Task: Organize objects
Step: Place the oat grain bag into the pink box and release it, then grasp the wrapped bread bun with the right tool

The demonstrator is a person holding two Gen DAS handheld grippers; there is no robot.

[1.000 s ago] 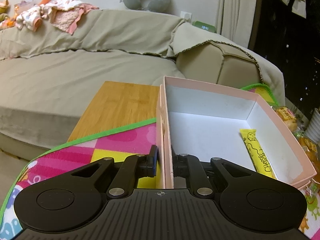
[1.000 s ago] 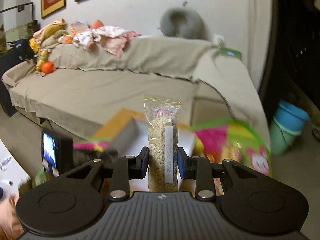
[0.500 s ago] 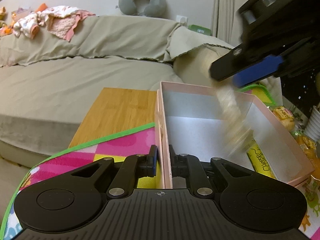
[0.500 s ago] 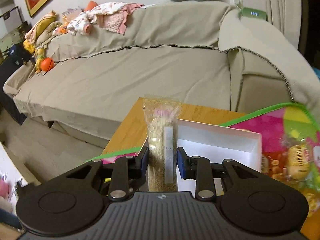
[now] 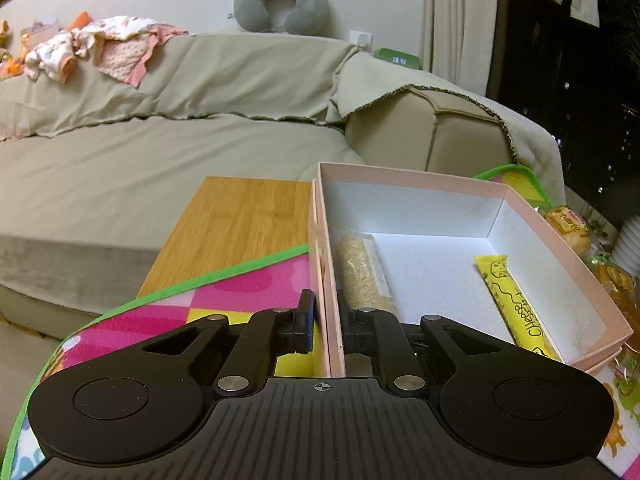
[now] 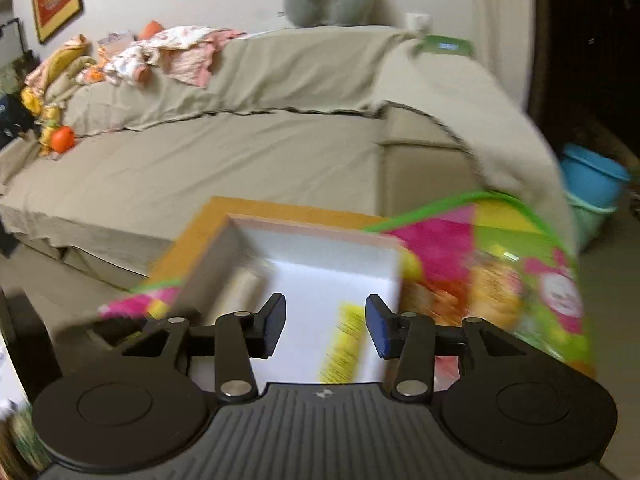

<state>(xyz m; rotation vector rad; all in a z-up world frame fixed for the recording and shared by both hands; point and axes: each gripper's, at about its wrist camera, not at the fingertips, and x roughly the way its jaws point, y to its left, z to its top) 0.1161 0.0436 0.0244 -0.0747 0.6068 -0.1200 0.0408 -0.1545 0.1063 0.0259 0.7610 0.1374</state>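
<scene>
My left claw (image 5: 325,322) — clamped on pink box (image 5: 412,181) wall | grain bag (image 5: 362,276) just ahead, inside | my right claw (image 6: 326,326) — wide, holding nothing.

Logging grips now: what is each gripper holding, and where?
Left gripper clamps the pink box by its near-left wall. Right gripper is open, holding nothing.
</scene>
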